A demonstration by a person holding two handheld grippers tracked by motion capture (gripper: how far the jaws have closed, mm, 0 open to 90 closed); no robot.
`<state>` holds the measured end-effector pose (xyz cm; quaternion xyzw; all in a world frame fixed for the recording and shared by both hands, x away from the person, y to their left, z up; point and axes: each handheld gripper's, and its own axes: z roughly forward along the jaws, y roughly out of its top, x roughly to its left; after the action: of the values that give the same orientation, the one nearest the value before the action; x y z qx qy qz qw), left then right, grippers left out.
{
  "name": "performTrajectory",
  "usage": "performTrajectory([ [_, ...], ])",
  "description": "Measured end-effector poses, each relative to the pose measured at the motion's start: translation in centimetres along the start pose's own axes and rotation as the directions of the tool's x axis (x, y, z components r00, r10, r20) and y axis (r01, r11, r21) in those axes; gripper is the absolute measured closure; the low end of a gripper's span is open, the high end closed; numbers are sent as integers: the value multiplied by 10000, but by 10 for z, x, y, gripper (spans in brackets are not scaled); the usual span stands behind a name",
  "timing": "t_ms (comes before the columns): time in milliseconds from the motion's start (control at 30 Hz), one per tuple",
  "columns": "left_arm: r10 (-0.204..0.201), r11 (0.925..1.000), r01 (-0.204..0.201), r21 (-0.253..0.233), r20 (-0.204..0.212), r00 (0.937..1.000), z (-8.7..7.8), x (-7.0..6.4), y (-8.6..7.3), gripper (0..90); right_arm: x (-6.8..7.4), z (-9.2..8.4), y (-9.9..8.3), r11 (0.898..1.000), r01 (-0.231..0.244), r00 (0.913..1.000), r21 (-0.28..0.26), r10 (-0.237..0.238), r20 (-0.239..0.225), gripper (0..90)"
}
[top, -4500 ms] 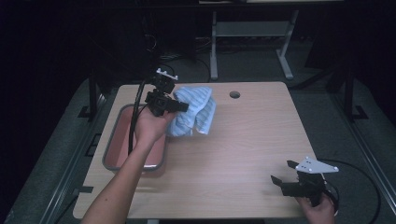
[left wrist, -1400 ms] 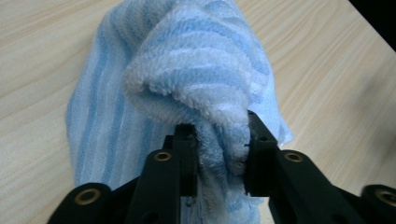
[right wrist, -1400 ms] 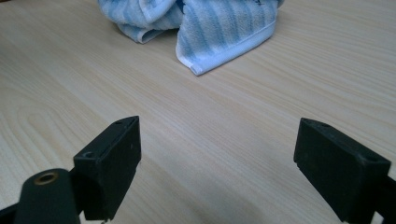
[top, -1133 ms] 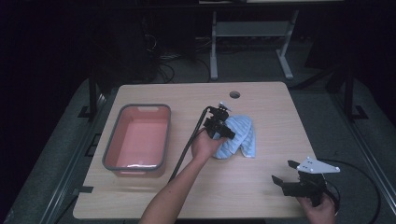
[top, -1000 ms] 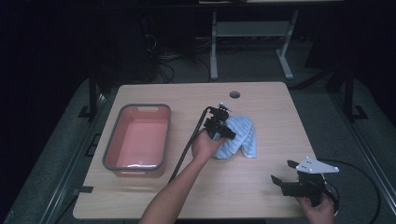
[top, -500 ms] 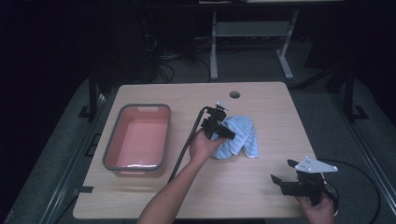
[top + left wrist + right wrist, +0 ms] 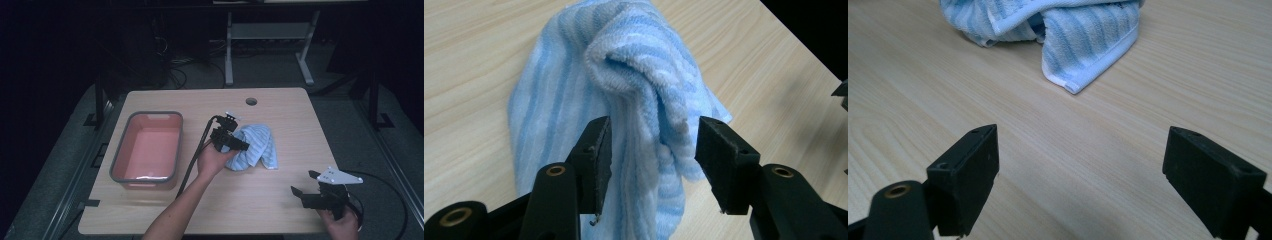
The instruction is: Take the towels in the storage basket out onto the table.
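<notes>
Table (image 7: 165, 215) filled most of the high view, with the pink tub (image 7: 148, 148) at centre left, and I judged the step to be letting go of the blue striped towel (image 7: 255, 147), bunched at frame centre. My left gripper (image 7: 651, 147) had just been opening; a fold hung between its parted pads, apparently no longer pinched. My right gripper (image 7: 1080, 175) sat wide and empty at lower right. Next I would need to back the left one clear without snagging.
</notes>
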<state>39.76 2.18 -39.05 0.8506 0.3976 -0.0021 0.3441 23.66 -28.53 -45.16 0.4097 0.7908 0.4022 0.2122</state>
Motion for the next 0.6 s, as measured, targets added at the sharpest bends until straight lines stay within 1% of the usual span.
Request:
performTrajectory([
  [33,-62,9999,62,-125,59,10000,-3,1,-2,474,1,0,0,10000,7,10000,-7,-7,1,145],
  [67,-62,9999,62,-125,59,10000,-3,1,-2,472,1,0,0,10000,7,10000,-7,-7,1,145],
  [100,-121,9997,125,-215,184,9998,-6,2,-4,467,1,1,1,10000,4,10000,39,-4,-6,144],
  [133,-121,9997,125,-215,184,9998,-6,2,-4,456,1,1,1,10000,4,10000,39,-4,-6,144],
  [167,-4,9999,7,-148,171,9999,-8,4,-5,456,2,2,1,10000,-12,10000,39,12,-5,145],
  [200,-57,9997,61,-237,165,9998,-9,4,-6,447,2,3,2,10000,57,10000,69,-57,-7,144],
  [233,-51,9996,57,-263,211,9998,-12,5,-8,445,3,3,2,10000,-2,10000,77,2,4,144],
  [467,-4,9995,9,-316,169,9999,-16,6,-15,421,3,6,4,10000,21,10000,76,-21,51,144],
  [533,36,9998,-33,-217,153,9999,-17,7,-18,412,4,6,5,9999,-12,10000,113,12,18,145],
  [567,49,9997,-46,-220,142,9999,-19,8,-21,405,4,6,6,9999,91,9999,108,-91,45,144],
  [600,-71,9995,74,-305,114,9999,-19,7,-22,402,4,6,6,9999,114,9999,96,-115,61,144],
])
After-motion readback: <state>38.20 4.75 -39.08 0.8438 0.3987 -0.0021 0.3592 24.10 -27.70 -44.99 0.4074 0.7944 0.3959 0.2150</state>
